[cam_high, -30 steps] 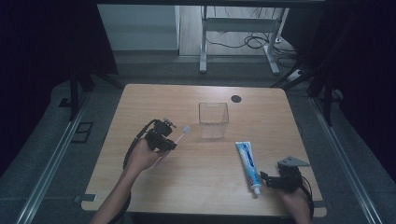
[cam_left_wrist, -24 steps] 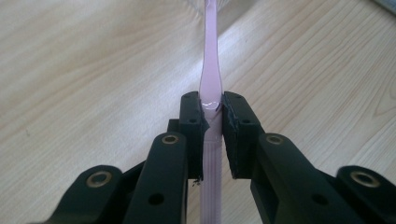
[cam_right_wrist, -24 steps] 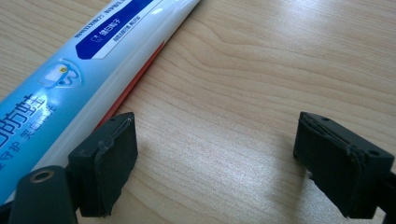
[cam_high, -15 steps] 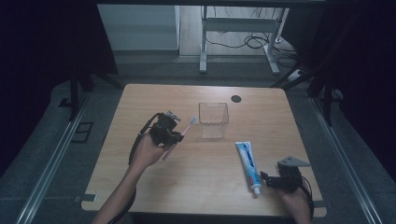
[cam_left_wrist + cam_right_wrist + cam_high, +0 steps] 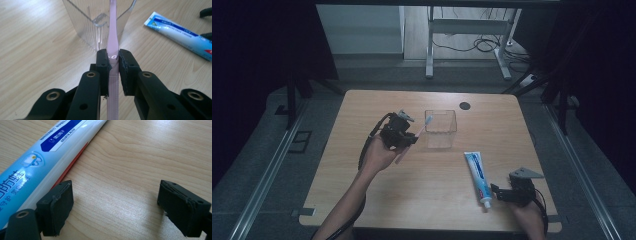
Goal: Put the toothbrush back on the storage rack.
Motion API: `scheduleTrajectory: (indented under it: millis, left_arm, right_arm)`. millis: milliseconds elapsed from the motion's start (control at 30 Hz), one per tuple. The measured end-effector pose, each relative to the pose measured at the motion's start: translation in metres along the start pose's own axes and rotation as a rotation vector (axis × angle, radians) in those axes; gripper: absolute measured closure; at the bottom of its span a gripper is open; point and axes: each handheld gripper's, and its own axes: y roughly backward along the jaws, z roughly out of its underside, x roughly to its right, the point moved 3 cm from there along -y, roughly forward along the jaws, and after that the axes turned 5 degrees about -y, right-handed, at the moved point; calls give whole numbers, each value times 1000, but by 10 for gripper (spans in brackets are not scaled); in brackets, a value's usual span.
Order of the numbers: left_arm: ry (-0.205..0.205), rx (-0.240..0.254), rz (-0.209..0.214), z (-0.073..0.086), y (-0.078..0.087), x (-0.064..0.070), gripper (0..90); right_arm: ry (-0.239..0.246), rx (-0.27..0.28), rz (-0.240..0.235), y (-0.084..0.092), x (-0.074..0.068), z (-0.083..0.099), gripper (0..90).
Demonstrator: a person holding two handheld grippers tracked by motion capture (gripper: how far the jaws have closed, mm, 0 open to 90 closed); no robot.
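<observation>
The left gripper (image 5: 113, 58) is clamped on a pink toothbrush (image 5: 112, 37), held against the clear cup (image 5: 85, 27); the right gripper (image 5: 115, 202) is spread wide.

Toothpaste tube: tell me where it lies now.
In the high view the toothpaste tube lies flat on the table, right of centre, nearer than the clear cup, its cap end beside the right gripper.

High view overhead from near side, facing far across desk (image 5: 422, 200). Gripper views low, close along own jaws; all three share toothpaste tube (image 5: 476, 177).
</observation>
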Motion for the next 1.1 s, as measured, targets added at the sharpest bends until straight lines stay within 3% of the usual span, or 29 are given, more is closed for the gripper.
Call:
scheduleTrajectory:
  millis: [533,1100]
  left_arm:
    - [-12,95,-8,-38,-2,4,787]
    - [-24,149,-22,-64,-11,7,788]
  right_arm:
    - [2,0,-2,0,0,0,128]
    - [6,-1,-7,0,0,0,128]
